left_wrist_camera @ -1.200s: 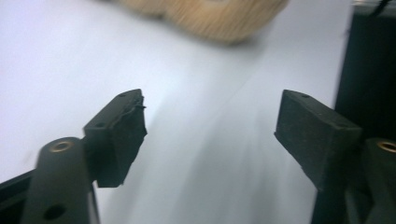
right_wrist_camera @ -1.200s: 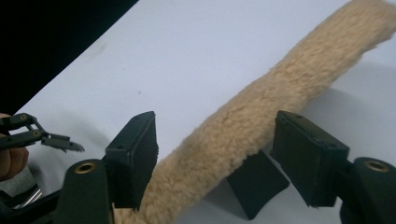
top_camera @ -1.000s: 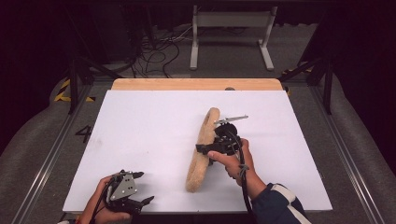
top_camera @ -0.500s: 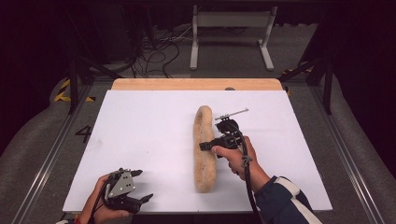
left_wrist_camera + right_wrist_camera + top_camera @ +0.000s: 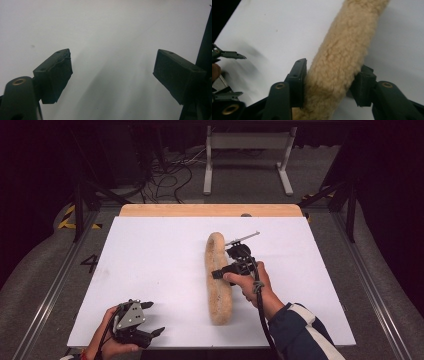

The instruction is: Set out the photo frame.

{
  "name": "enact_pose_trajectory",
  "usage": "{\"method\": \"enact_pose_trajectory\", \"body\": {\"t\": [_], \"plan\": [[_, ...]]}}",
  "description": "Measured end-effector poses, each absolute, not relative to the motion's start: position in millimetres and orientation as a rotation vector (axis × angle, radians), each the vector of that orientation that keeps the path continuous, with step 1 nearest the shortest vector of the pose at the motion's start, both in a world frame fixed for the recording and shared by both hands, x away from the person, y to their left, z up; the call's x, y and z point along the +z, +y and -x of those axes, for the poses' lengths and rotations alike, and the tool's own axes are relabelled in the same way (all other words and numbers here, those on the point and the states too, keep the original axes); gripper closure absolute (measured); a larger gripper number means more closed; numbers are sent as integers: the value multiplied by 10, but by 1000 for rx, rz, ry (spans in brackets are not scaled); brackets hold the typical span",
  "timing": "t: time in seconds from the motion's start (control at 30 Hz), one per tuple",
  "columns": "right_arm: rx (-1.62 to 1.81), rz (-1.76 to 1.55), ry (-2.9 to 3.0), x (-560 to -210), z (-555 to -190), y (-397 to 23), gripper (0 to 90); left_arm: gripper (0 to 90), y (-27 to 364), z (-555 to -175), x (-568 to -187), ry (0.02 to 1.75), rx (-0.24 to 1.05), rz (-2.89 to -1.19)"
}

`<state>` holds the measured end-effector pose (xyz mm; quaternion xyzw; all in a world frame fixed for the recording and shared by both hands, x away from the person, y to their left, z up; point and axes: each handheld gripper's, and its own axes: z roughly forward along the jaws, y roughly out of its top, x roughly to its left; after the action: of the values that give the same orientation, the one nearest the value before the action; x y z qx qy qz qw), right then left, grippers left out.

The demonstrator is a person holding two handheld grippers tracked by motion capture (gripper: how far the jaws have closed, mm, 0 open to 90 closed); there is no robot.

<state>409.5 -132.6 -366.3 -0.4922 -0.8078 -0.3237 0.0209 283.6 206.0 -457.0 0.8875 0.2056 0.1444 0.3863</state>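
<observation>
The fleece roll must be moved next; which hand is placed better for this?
Probably the right. The right tongs are shut on the fleece roll at mid-table. The left tongs are open near the table's near edge, apart from it.

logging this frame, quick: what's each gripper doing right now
Left gripper: open, jaws wide apart over the white table, holding nothing.
Right gripper: shut on the fleece roll.

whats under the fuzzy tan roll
The fuzzy tan roll lies on the white table sheet; the right gripper clamps its sides. Its underside is covered.
</observation>
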Motion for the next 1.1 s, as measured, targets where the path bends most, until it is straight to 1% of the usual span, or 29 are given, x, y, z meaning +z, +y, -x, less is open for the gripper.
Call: {"method": "enact_pose_trajectory", "body": {"t": [0.37,0.6,0.9,1.03,1.07,1.1], "plan": [[-988,1422,-2556,-3612,-4201,-1375,655,158,2065,-2869,-4547,536,369,-2235],[-943,1228,-2682,-3534,-4190,-1270,661,147,2108,-2984,-4486,606,371,-2180],[-894,964,-2709,-3464,-4137,-1211,662,145,2097,-3270,-4372,715,370,-2094],[-849,905,-2724,-3521,-4123,-1224,658,146,1955,-3479,-4282,697,400,-2106],[-847,904,-2724,-3537,-4131,-1246,657,152,1900,-3563,-4263,693,433,-2111],[-836,895,-2737,-3555,-4135,-1262,653,176,1859,-3638,-4254,699,443,-2107]]}}
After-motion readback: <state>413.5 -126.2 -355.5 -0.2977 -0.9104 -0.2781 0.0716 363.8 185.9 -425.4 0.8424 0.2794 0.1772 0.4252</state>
